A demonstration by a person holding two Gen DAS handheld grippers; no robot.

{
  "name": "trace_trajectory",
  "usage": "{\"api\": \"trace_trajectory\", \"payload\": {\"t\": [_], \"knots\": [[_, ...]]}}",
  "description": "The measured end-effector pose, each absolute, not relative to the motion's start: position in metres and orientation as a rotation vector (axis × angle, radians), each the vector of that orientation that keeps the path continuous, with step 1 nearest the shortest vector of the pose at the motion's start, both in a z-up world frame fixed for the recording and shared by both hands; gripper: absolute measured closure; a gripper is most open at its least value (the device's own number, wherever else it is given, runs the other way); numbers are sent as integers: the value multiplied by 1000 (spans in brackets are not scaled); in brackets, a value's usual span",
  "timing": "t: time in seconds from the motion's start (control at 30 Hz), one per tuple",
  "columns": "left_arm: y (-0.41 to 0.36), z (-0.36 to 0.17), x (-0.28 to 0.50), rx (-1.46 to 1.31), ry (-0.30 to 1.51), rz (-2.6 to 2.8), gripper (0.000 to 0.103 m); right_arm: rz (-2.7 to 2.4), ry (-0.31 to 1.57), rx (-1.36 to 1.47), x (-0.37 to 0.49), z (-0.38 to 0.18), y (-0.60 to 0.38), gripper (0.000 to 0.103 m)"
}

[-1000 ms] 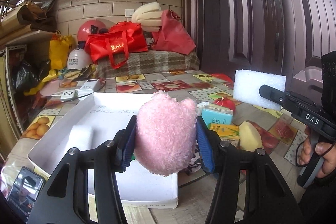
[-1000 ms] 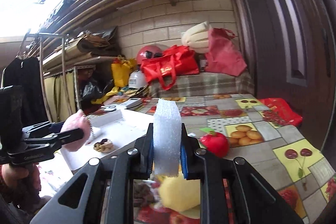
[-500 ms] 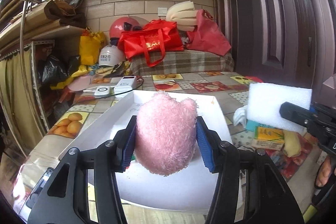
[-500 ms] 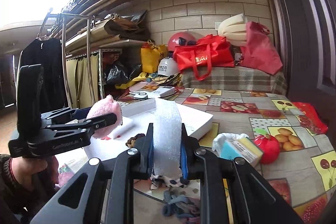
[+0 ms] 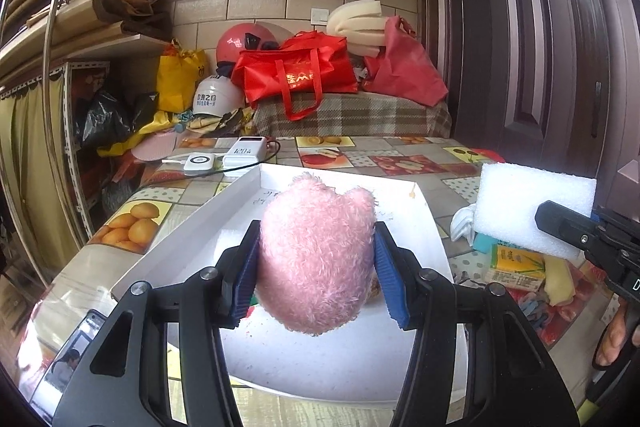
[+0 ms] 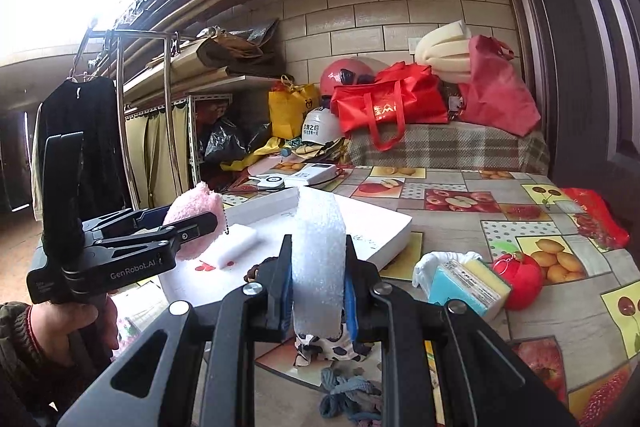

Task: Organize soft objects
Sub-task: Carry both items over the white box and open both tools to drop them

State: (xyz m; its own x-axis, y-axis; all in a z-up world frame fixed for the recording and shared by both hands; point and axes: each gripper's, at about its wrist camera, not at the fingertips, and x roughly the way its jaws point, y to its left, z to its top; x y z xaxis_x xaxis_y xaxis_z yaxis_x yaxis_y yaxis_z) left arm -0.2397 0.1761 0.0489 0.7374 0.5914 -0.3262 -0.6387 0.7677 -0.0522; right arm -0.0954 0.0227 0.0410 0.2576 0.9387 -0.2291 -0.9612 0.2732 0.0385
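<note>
My left gripper [image 5: 316, 275] is shut on a pink plush toy [image 5: 318, 259], held above the white shallow box [image 5: 192, 239] on the fruit-print table. The right wrist view shows that same pink plush toy [image 6: 192, 223] and left gripper [image 6: 200, 223] over the box's left side. A white foam block [image 6: 320, 263] stands on edge between the blue pads of my right gripper [image 6: 318, 291], which is shut on it. The white foam block [image 5: 532, 207] hangs to the right of the box in the left wrist view. A small white sponge [image 6: 236, 245] lies inside the white box [image 6: 384, 223].
Right of the box lie a blue-and-yellow sponge pack [image 6: 466, 285], a red apple toy [image 6: 520, 279], a yellow pack [image 5: 516, 267] and cloth scraps [image 6: 344, 391]. A power bank [image 5: 246, 153] with cable sits behind the box. Red bags [image 5: 296, 75] and helmets crowd the far bench.
Both views have swung left across the table. The pink plush now sits over the box's middle, and the foam block has come closer to the box. Both grips are unchanged.
</note>
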Motion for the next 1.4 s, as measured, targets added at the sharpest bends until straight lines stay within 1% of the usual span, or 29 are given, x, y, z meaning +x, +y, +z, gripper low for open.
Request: {"api": "trace_trajectory", "payload": {"t": [0.27, 0.47, 0.77, 1.13, 1.4], "knots": [[188, 46, -237, -165, 315, 713, 50, 1301, 248, -143, -94, 38, 43, 84], [209, 46, -245, -179, 300, 768, 50, 1273, 342, -134, -78, 30, 66, 84], [226, 45, -231, -156, 330, 786, 50, 1277, 271, -205, -100, 30, 96, 84], [238, 42, -219, -186, 375, 773, 50, 1229, 352, -203, -86, 26, 138, 84], [240, 41, -212, -183, 407, 760, 49, 1232, 332, -197, -89, 28, 134, 84]]}}
